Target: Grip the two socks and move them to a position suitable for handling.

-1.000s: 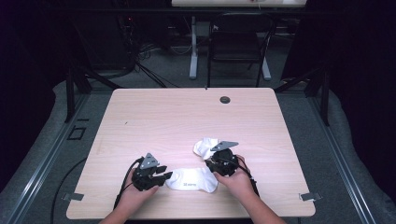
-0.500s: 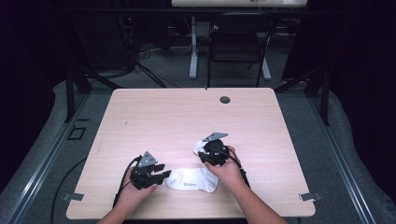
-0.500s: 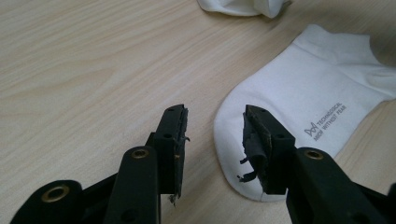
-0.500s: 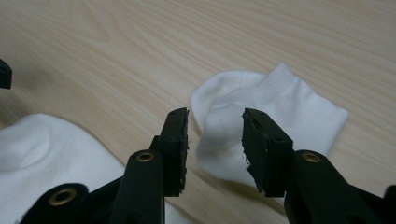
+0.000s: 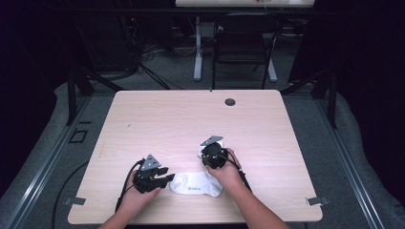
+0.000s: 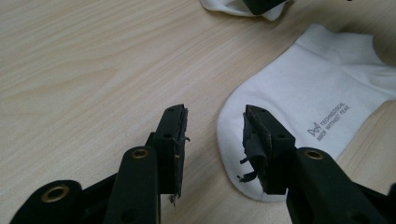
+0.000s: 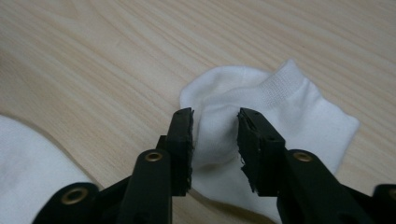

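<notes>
Two white socks lie on the table (image 5: 157, 124), near the edge where the person sits. The flat sock (image 5: 197, 184) lies at about 6 o'clock on the table, between the two hands. It has small grey words printed on it. The second sock (image 7: 275, 112) is bunched up and lies just past the flat one, toward 12 o'clock, under the right gripper (image 5: 213, 156). In the high view you can see just a bit of white beside that gripper. The left gripper (image 5: 165, 181) is at about 7 o'clock on the table and points toward 3 o'clock, at the toe end of the flat sock. Its jaws are spread. In the left gripper view, the left gripper (image 6: 214, 135) has one jaw over bare wood and the other over the round toe edge of the sock, and nothing is pinched. The right gripper points down at the bunched sock. In the right gripper view, the right gripper (image 7: 215, 140) has a fold of that sock sticking up between its jaws. The jaws have just been closing on the fold. Both pads look to be right at the cloth, but I cannot tell if they squeeze it yet.
</notes>
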The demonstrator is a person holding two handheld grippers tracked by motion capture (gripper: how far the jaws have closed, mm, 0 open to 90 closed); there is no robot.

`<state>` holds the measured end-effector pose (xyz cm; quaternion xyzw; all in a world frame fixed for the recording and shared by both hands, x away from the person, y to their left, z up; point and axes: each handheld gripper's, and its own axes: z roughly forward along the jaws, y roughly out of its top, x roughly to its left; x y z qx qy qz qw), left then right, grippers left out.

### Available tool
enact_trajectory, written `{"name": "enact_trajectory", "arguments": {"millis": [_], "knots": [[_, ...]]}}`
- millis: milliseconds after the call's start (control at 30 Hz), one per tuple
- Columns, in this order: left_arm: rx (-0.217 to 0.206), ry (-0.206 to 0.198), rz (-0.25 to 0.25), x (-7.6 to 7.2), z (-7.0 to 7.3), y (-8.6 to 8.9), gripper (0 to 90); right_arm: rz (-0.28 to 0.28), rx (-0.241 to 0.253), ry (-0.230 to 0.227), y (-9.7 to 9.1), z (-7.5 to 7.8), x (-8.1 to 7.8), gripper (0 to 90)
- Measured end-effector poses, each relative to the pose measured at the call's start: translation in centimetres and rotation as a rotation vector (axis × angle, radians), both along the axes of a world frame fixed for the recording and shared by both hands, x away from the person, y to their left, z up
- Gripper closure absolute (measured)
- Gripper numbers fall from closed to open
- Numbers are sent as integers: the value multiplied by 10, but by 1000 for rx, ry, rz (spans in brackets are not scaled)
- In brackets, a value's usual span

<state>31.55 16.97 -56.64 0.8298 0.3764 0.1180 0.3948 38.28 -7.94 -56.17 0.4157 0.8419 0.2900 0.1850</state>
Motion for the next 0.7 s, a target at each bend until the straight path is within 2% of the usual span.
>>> {"name": "enact_trajectory", "arguments": {"millis": [133,300,467,700], "knots": [[3,0,3,0,0,0,594,-2,-6,10,0,1,-1,810],[1,1,7,0,0,0,594,-14,6,18,0,1,-2,867],[-2,1,10,1,0,1,594,-19,41,20,1,3,-7,875],[-6,3,11,2,0,1,594,2,82,23,9,10,-16,876]]}}
